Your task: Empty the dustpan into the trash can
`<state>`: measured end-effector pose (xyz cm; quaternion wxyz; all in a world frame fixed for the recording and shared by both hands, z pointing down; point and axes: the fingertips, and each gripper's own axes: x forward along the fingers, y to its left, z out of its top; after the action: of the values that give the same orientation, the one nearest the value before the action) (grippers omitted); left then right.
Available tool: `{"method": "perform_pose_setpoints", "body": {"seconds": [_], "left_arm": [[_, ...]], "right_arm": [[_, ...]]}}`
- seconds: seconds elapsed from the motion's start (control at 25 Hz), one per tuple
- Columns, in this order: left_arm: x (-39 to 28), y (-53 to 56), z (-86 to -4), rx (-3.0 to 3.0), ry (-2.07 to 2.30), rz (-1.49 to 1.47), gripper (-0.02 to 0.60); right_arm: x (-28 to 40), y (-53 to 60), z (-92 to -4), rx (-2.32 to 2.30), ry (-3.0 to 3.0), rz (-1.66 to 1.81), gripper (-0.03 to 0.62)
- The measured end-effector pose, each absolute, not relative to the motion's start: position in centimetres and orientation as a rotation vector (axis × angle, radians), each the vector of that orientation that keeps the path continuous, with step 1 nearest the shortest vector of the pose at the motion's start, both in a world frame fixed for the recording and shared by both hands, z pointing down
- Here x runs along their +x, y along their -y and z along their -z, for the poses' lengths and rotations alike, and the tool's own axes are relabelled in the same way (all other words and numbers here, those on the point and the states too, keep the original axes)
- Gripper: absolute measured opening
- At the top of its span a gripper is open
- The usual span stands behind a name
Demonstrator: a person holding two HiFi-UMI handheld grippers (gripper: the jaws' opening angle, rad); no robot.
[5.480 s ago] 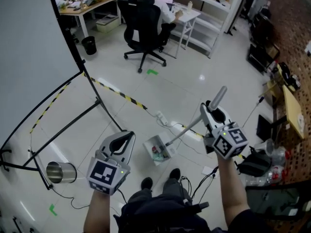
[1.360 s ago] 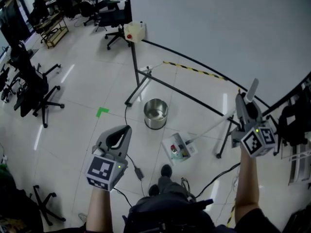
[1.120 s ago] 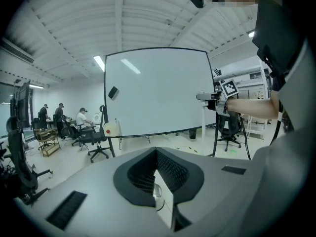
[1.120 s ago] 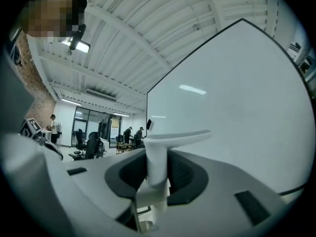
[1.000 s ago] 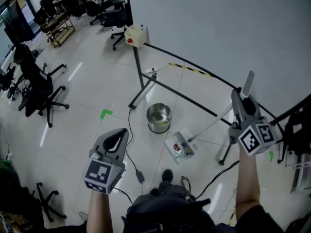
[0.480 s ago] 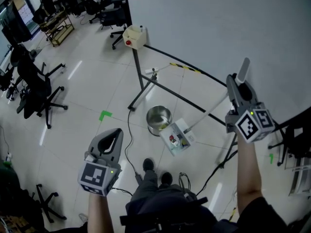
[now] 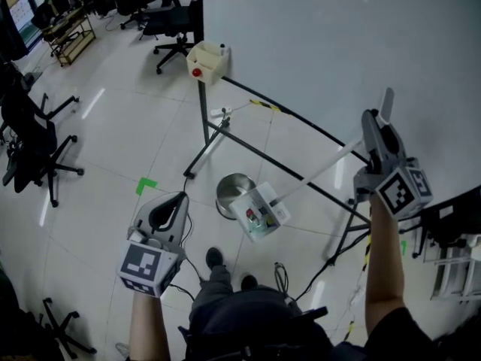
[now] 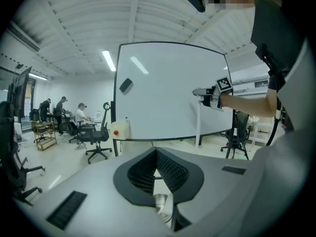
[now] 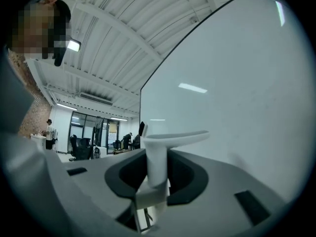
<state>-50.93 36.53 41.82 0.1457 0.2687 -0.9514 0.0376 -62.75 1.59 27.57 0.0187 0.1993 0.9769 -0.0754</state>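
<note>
One raised arm (image 7: 380, 254); right tongs (image 7: 371, 124) clamp dustpan handle (image 7: 316, 173).

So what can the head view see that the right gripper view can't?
Only the head view shows the dustpan with litter inside, the metal trash can near it, and the left gripper. Only the right gripper view shows the ceiling. Both show the white dustpan handle clamped in the right gripper, and the whiteboard.

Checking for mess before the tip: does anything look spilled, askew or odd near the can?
Nothing looks spilled or damaged. The dustpan hangs tilted by the trash can's rim with litter inside it, its long handle clamped in the right tongs; that tilt suits tipping.
</note>
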Motion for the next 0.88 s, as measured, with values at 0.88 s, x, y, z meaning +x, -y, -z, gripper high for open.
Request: {"method": "perform_pose_setpoints", "body": {"seconds": [0.88], "left_arm": [[-70.6, -34.4, -38.5, 1.171, 2.678, -0.279, -0.003]], "right_arm": [[-72.7, -7.1, -27.8, 0.516, -3.021, 0.255, 0.109]]}}
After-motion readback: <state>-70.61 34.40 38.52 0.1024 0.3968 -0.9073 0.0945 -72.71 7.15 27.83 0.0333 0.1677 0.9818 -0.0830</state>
